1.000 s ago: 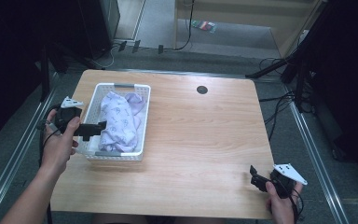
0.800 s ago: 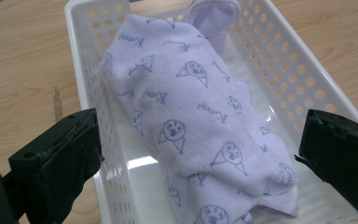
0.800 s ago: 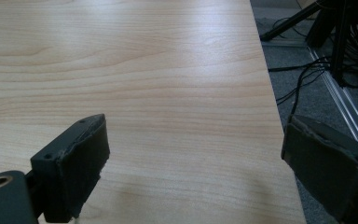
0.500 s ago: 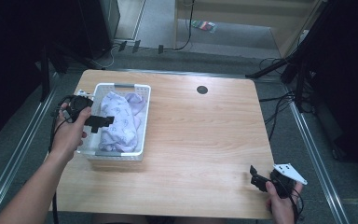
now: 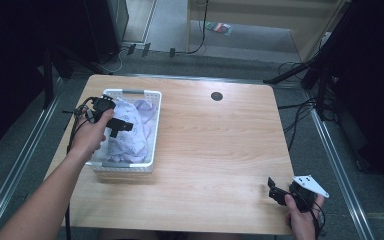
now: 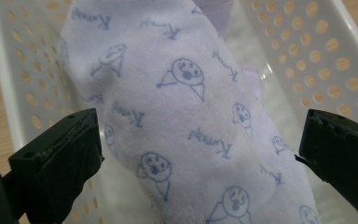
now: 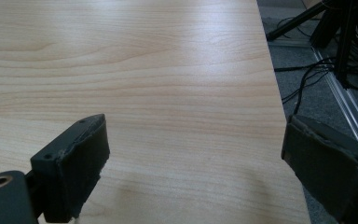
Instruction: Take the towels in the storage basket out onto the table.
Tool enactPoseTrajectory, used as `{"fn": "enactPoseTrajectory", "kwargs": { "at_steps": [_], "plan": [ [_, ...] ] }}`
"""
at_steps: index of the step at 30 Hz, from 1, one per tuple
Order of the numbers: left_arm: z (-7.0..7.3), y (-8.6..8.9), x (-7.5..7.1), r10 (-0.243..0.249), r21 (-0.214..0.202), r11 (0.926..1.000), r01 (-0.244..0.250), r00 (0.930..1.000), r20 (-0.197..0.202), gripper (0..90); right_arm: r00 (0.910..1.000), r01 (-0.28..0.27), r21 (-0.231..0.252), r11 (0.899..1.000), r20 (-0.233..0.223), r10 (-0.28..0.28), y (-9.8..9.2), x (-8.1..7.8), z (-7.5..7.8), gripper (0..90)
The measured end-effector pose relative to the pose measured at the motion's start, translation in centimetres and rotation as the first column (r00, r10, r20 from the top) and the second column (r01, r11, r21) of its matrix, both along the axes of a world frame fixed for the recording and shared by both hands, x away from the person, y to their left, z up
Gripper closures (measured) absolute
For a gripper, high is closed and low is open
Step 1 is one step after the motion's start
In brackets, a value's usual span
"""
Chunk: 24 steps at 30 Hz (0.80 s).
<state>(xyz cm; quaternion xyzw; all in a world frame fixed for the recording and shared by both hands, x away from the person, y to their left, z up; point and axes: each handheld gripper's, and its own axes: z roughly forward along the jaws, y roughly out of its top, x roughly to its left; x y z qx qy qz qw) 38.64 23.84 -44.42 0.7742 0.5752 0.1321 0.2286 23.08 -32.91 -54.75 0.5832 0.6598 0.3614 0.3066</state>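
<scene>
Left gripper (image 6: 196, 154) wide open over printed cloth (image 6: 186, 116) heaped in white basket (image 5: 150, 145) at worktop's (image 5: 220, 165) left; right gripper (image 5: 280, 192) open, idle near front-right corner; risk: shallow pinch slipping off plush, or snagged cloth dragging light basket.

Bright overhead light glares on the table (image 7: 177, 51) (surroundings dark); near fingers (image 6: 56, 158) blur softly.

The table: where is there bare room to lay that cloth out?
The wood between the white basket and the right hand-held gripper is bare up to the small dark disc. The basket is crowded with the printed cloth and the left hand-held gripper.
</scene>
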Motion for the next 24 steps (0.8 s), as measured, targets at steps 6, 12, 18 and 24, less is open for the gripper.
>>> {"fn": "enactPoseTrajectory", "kwargs": {
  "at_steps": [6,12,18,24],
  "plan": [
    [-1.3,-0.2,1.2,0.021,0.001,0.9998,-0.021,0.9986,-0.048,0.0,1.0000,-0.004,-0.002,1.000,0.001,0.004,0.0,0.0,0.0,7.4],
    [-2.8,-0.1,2.4,0.049,0.008,0.9988,-0.049,0.9941,-0.097,0.0,1.0000,-0.006,-0.004,1.000,-0.005,0.006,0.1,0.0,0.0,7.4],
    [-4.3,-0.6,2.9,0.038,0.047,0.9984,-0.032,0.9903,-0.134,0.0,1.0000,-0.004,-0.003,1.000,-0.007,0.004,0.1,0.0,0.0,7.4],
    [-5.3,-1.3,3.1,0.078,0.108,0.9923,-0.062,0.9848,-0.155,0.0,1.0000,-0.008,-0.006,1.000,-0.004,0.008,0.1,0.0,0.0,7.4]
  ]
}}
